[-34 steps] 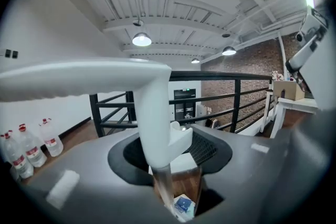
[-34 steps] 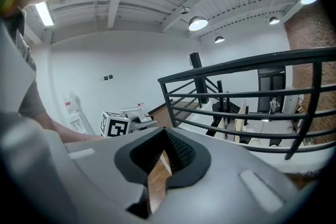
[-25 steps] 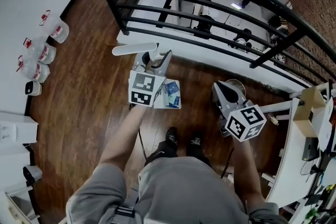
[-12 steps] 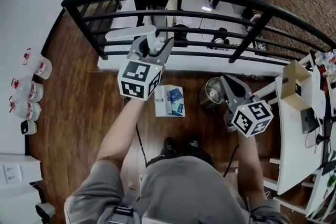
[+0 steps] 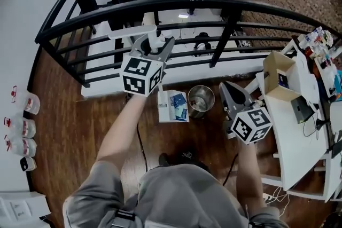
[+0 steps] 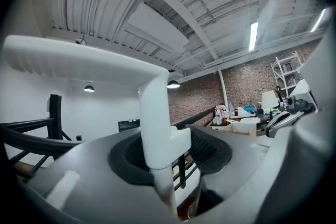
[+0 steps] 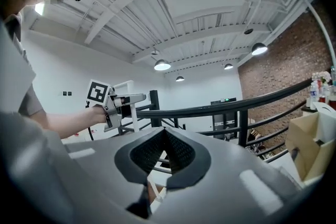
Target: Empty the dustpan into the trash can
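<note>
Lifting the dustpan (image 5: 173,107) by its handle (image 6: 156,123), clamped in my left gripper (image 5: 156,44), I brought it beside the trash can (image 5: 201,99), still loaded; tipping remained. My right gripper (image 5: 227,88) stayed closed, empty.

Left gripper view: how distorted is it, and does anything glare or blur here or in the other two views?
Left gripper view: strong fisheye with dark corners; the gripped dustpan handle looms large and slightly soft; a ceiling strip light glares. Right gripper view: same fisheye, bowed railing, blown-out ceiling lamps. Head view: railing curves too, light even.
</note>
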`<control>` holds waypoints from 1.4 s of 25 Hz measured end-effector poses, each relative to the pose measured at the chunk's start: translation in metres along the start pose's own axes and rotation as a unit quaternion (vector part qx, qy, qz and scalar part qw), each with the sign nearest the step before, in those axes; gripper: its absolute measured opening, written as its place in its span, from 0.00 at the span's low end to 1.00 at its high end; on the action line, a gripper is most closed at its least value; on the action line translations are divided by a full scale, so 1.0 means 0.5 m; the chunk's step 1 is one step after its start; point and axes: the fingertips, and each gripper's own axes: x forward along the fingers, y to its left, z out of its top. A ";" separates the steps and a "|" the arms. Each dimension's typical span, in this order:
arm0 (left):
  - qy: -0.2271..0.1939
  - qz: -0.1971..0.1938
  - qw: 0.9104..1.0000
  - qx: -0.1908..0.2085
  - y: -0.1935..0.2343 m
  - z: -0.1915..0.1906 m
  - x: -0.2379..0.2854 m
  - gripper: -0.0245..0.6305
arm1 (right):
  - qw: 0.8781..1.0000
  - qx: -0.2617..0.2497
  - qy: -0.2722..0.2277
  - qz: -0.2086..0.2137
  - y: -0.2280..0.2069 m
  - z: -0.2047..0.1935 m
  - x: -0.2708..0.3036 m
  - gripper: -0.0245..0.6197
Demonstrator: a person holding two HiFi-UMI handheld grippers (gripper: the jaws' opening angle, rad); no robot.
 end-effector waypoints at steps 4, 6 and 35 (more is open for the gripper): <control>0.009 -0.013 1.000 0.004 -0.046 -0.010 0.087 0.31 | 1.000 0.002 -0.010 -0.013 -0.076 0.011 -0.023 0.04; 0.011 -0.016 1.000 0.007 -0.068 -0.013 0.129 0.31 | 1.000 0.003 -0.015 -0.019 -0.119 0.016 -0.032 0.04; 0.063 -0.164 0.980 0.099 -0.390 -0.064 0.717 0.31 | 0.980 0.035 -0.027 -0.194 -0.525 0.054 -0.049 0.04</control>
